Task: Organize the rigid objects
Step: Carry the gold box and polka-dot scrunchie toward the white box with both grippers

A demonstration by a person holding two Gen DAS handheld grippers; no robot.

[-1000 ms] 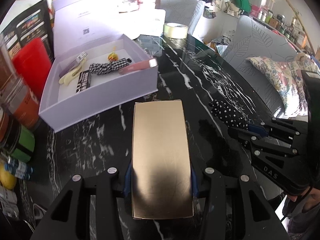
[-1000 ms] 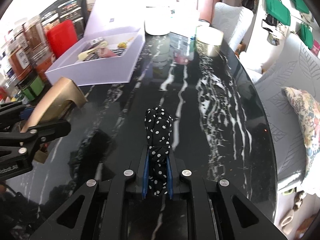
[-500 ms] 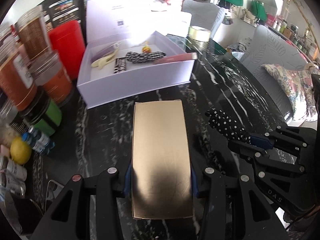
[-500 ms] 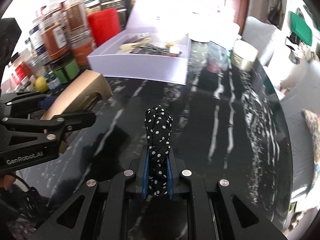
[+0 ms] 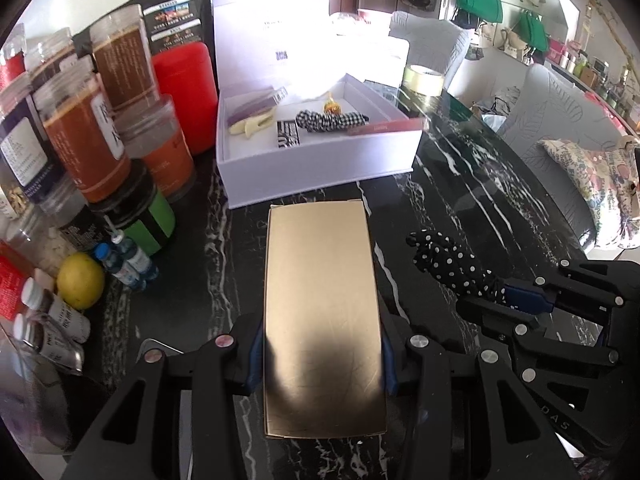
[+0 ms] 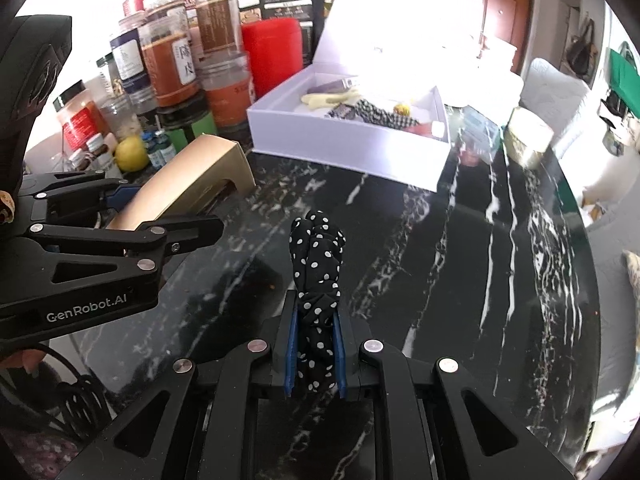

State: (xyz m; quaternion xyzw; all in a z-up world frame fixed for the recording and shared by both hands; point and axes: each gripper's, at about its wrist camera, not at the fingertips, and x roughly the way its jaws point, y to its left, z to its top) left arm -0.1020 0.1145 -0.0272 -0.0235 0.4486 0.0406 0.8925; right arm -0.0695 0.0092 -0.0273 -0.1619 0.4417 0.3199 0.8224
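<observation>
**Black marble, both tongs loaded**

Black marble table (image 5: pixel 480 208) carries the open lavender box (image 5: pixel 320 168), small items inside. Just short of it, my left tongs (image 5: pixel 322 360) clamp a gold box (image 5: pixel 322 300) by its sides. My right tongs (image 6: pixel 314 356) pinch a polka-dot hair tie (image 6: pixel 316 264), above the tabletop.

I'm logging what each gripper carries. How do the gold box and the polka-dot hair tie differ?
The gold box is flat, rigid and plain, spreading the left gripper wide; the polka-dot hair tie is soft, knotted, black with white dots, pinched narrowly by the right gripper. Both are held above the black marble table.
</observation>
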